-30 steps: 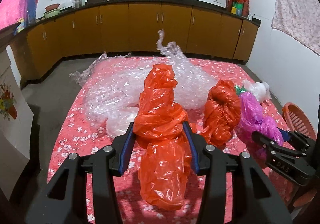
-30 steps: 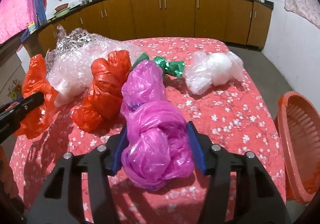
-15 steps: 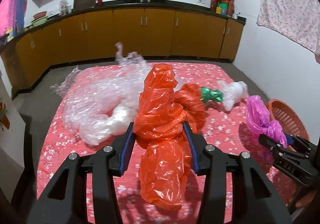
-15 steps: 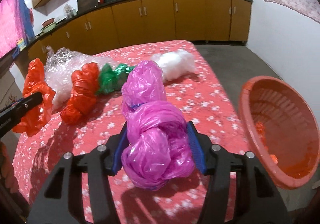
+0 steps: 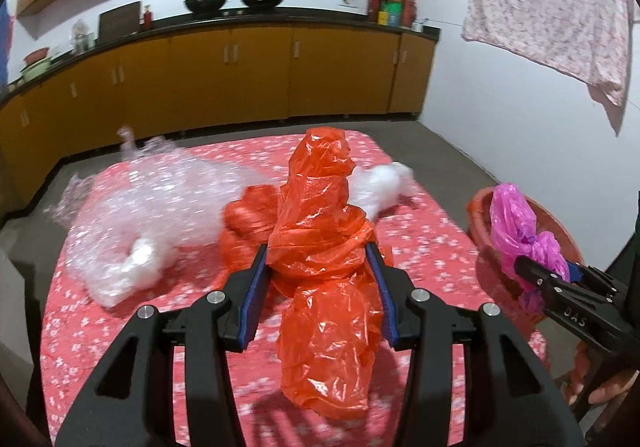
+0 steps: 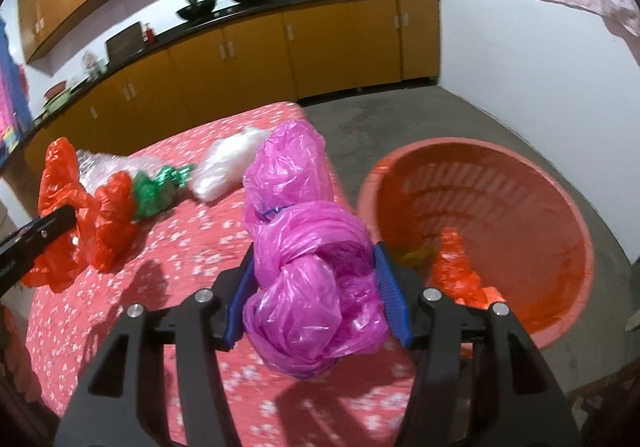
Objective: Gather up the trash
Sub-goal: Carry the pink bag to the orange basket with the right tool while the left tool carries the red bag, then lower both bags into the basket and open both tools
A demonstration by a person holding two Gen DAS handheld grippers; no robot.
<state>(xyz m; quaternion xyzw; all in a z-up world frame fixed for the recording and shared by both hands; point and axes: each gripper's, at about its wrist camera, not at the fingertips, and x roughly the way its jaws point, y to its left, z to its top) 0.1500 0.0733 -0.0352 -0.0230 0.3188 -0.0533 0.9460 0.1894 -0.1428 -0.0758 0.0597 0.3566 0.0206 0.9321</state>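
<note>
My left gripper (image 5: 316,259) is shut on a crumpled orange plastic bag (image 5: 320,231) and holds it above the red flowered table (image 5: 128,347). My right gripper (image 6: 316,259) is shut on a knotted pink plastic bag (image 6: 308,247), held at the table's right edge beside the orange basket (image 6: 500,183). The basket has orange and yellow scraps (image 6: 456,267) in it. In the left wrist view the pink bag (image 5: 516,223) and right gripper (image 5: 532,267) hang in front of the basket (image 5: 480,211).
On the table lie bubble wrap (image 5: 160,207), another orange bag (image 6: 116,215), a green bag (image 6: 154,191) and a white bag (image 6: 232,159). Yellow kitchen cabinets (image 5: 280,67) line the back wall. Grey floor lies right of the table.
Both grippers have swung right with their bags. The right one now holds the pink bag near the basket's rim; the basket has grown larger in its view.
</note>
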